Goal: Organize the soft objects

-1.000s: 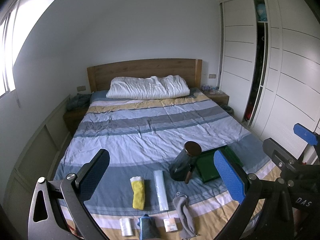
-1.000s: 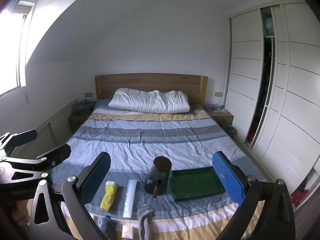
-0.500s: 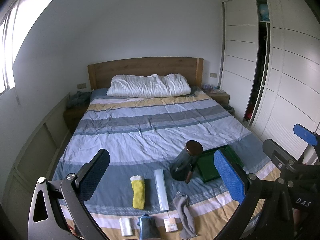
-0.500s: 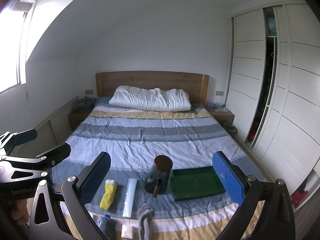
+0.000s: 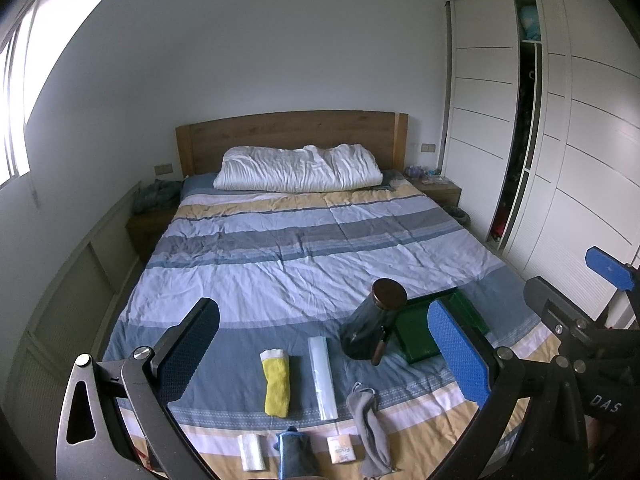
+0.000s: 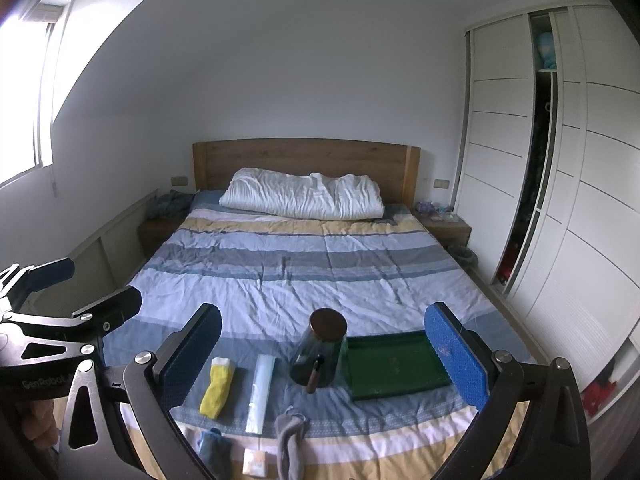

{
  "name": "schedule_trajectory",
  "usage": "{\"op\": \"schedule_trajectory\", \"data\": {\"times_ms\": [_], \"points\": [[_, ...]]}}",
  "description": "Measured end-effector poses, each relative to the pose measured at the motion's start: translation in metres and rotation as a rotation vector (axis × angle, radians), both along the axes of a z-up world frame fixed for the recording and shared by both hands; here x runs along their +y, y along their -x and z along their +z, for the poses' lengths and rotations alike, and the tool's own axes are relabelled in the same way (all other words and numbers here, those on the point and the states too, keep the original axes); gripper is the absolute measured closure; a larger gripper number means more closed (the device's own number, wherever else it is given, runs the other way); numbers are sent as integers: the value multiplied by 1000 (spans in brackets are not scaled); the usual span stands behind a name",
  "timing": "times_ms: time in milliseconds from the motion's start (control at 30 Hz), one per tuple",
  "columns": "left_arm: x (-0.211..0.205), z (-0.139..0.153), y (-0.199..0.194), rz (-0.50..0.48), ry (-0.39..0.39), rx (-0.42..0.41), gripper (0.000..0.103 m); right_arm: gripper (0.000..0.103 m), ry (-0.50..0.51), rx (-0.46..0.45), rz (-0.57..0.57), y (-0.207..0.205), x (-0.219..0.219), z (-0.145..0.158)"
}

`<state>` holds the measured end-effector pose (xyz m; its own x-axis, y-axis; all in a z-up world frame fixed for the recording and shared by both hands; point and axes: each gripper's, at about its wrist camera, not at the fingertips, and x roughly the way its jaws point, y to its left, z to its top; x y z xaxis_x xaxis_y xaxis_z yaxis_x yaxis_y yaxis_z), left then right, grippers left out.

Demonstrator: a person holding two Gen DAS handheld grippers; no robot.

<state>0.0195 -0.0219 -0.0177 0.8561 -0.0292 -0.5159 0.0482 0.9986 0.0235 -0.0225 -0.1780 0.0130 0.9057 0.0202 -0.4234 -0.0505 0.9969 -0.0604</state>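
Observation:
Near the foot of the striped bed (image 5: 304,256) lie a rolled yellow cloth (image 5: 275,387), a clear plastic sleeve (image 5: 322,376), a grey sock (image 5: 370,424), a blue-grey cloth (image 5: 295,454), a white roll (image 5: 250,452) and a small packet (image 5: 341,449). A dark glass jar (image 5: 374,320) with a brown lid stands beside a green tray (image 5: 420,338). My left gripper (image 5: 324,354) is open and empty above them. My right gripper (image 6: 324,354) is open and empty above the jar (image 6: 320,352), the tray (image 6: 394,366), the yellow cloth (image 6: 218,390) and the sock (image 6: 290,442).
A white pillow (image 5: 298,168) lies against the wooden headboard (image 5: 288,132). Nightstands (image 6: 448,230) flank the bed. A white sliding wardrobe (image 5: 560,152) lines the right wall, its door partly open. A low panelled wall (image 5: 80,264) runs along the left.
Both views have tilted slightly; the bed and objects sit a little lower in the frame. Both grippers stay open and nothing on the bed has moved.

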Motion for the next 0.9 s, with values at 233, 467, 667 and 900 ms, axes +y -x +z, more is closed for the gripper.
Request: {"op": "schedule_trajectory", "data": {"times_ms": [233,467,667,900], "points": [[2,0,-1,2,3,0,1,0,4,5,3,-4,1,-1],[5,-2,-3,2,9,-8,1,0,3,6,4,-4,1,0],[5,-1,-5,2,4,-16,1,0,4,7,5,-6,2,0],[7,-1,-5,0,12,-11,1,0,4,4,6,-7,2,0]]}}
